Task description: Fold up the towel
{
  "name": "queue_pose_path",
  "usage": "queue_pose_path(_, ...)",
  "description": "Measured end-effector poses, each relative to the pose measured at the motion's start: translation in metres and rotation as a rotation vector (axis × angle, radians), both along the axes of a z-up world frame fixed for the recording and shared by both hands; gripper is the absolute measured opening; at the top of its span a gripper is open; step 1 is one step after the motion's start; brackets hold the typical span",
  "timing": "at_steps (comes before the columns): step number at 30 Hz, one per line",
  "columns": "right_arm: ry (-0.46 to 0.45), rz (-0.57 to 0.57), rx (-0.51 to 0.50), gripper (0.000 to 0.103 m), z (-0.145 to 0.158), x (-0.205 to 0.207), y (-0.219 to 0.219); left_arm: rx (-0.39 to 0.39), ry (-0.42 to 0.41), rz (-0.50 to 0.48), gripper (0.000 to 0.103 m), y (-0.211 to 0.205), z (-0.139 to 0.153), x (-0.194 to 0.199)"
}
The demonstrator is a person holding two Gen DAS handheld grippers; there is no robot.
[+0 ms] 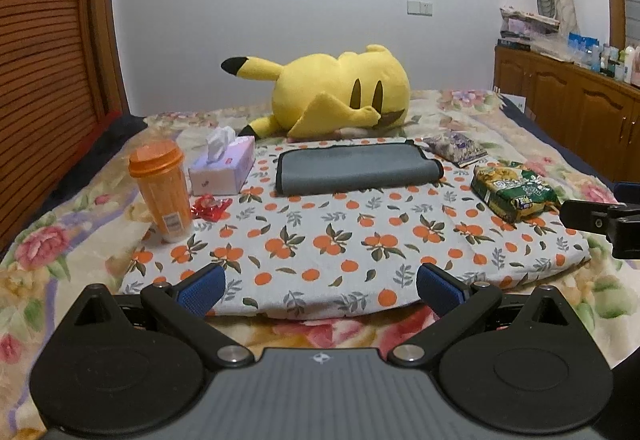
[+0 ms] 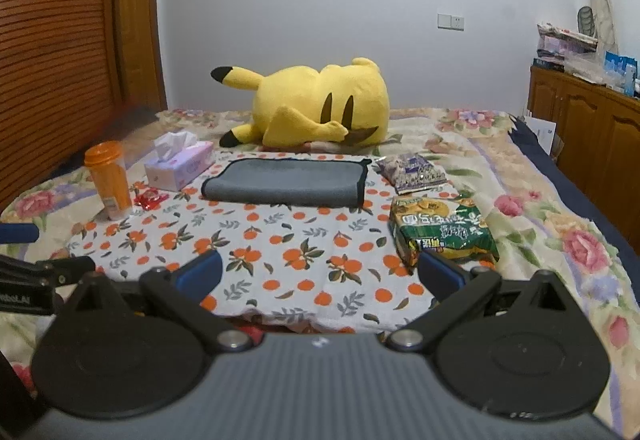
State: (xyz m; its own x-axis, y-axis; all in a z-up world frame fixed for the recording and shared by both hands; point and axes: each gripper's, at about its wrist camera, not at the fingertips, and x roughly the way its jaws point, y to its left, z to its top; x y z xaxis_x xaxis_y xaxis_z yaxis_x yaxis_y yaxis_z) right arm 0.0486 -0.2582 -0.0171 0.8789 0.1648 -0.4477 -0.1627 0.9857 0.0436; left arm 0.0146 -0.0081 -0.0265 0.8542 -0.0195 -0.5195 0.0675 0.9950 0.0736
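Note:
A grey towel (image 1: 354,168) with dark edging lies folded into a flat rectangle at the far side of an orange-print cloth (image 1: 344,240) on the bed. It also shows in the right wrist view (image 2: 286,181). My left gripper (image 1: 320,288) is open and empty, hovering over the near edge of the cloth, well short of the towel. My right gripper (image 2: 320,274) is open and empty, also at the cloth's near edge. The right gripper's side shows at the right edge of the left wrist view (image 1: 604,222).
A yellow plush toy (image 1: 340,93) lies behind the towel. An orange bottle (image 1: 164,191), tissue box (image 1: 222,169) and red wrapper (image 1: 210,205) stand left of it. A green snack bag (image 1: 514,191) and a purple packet (image 1: 456,147) lie right. Wooden cabinets (image 1: 576,111) line the right wall.

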Motion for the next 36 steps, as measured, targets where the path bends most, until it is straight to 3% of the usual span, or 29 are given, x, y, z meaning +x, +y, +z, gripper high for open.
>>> queue_pose_path(36,-0.157,-0.024,0.035,0.103,0.01,-0.013,-0.006,-0.009,-0.156,-0.029,0.103,-0.001,0.016,-0.014)
